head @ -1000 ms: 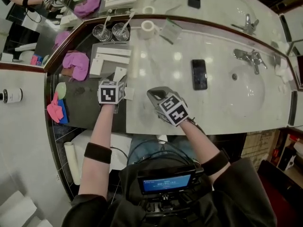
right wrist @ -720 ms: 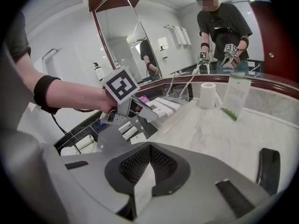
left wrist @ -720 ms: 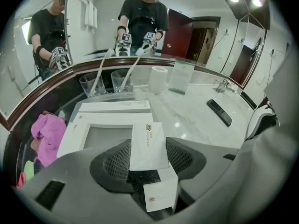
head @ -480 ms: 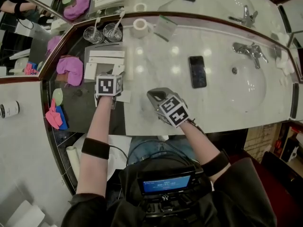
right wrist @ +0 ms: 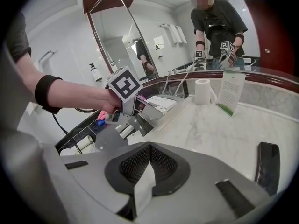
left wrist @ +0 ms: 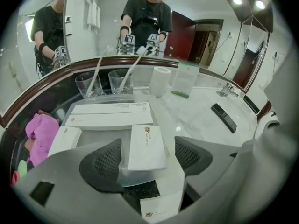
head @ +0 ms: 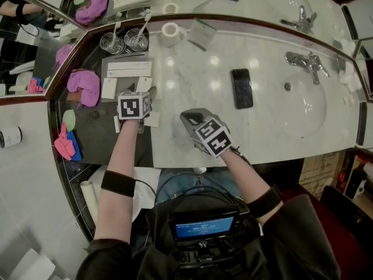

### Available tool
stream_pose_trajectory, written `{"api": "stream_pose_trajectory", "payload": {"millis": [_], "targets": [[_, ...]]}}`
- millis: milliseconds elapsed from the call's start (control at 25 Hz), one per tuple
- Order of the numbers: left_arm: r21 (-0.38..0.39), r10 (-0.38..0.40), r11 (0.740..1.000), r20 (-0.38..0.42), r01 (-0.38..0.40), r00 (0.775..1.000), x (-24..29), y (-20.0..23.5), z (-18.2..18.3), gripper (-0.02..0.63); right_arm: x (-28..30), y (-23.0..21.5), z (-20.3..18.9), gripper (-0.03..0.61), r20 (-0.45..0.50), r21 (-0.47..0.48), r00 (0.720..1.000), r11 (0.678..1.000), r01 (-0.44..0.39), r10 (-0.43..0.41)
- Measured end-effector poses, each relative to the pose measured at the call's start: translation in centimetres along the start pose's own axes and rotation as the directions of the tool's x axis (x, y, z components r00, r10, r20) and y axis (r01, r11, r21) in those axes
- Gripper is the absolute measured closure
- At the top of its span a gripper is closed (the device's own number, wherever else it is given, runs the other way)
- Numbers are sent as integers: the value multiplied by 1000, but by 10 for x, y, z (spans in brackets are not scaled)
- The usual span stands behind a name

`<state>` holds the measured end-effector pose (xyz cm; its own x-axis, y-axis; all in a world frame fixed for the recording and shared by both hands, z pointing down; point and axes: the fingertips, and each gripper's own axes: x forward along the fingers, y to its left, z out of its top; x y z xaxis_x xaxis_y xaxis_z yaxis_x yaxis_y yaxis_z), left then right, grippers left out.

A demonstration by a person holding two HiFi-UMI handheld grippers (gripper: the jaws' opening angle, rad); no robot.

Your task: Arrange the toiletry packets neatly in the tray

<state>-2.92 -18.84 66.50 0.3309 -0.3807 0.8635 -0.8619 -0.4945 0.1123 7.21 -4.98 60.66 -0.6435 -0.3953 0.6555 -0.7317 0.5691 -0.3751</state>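
Note:
A clear tray (head: 111,63) on the dark counter holds two long white boxes (head: 129,69) and a small white packet (head: 109,87). My left gripper (head: 145,92) hangs over the tray's near corner. Its jaws have just been opening, and a white packet (left wrist: 146,147) lies flat between the pads (left wrist: 106,160) with neither pad touching it. Below it, another white packet (left wrist: 159,204) rests on the dark counter. My right gripper (head: 185,116) hovers over the marble, shut, with a thin white packet (right wrist: 142,188) pinched edge-on between its pads.
Two glasses (head: 122,39), a paper roll (head: 171,32) and a card sign (head: 203,34) stand behind the tray. A dark phone (head: 241,88) lies on the marble, with the sink (head: 303,104) and tap (head: 306,62) further right. A pink cloth (head: 83,85) sits left of the tray.
The left gripper has edged toward the tray and its jaws stand wider. The white packet it gripped now lies loose between them. The right gripper has stayed put.

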Motion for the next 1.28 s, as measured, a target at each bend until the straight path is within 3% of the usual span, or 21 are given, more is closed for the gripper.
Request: {"api": "stream_pose_trajectory", "payload": {"millis": [240, 480, 560, 800, 1280], "targets": [[2, 14, 1000, 41, -14, 999, -9, -1, 0, 258, -1, -1, -4, 572, -5, -7, 1000, 1000, 0, 0], [20, 17, 1000, 131, -20, 991, -40, -11, 9, 261, -16, 3, 2, 572, 7, -21, 1000, 1000, 8, -7], [23, 28, 999, 168, -32, 985, -58, -17, 11, 315, -22, 4, 5, 572, 15, -31, 1000, 999, 11, -10], [7, 55, 998, 308, -60, 950, -119, -44, 4, 603, -46, 2, 4, 572, 31, -79, 999, 996, 29, -27], [-53, 93, 996, 485, -77, 869, -224, -88, -50, 612, -90, 14, 12, 572, 75, -183, 997, 983, 7, 6]]}}
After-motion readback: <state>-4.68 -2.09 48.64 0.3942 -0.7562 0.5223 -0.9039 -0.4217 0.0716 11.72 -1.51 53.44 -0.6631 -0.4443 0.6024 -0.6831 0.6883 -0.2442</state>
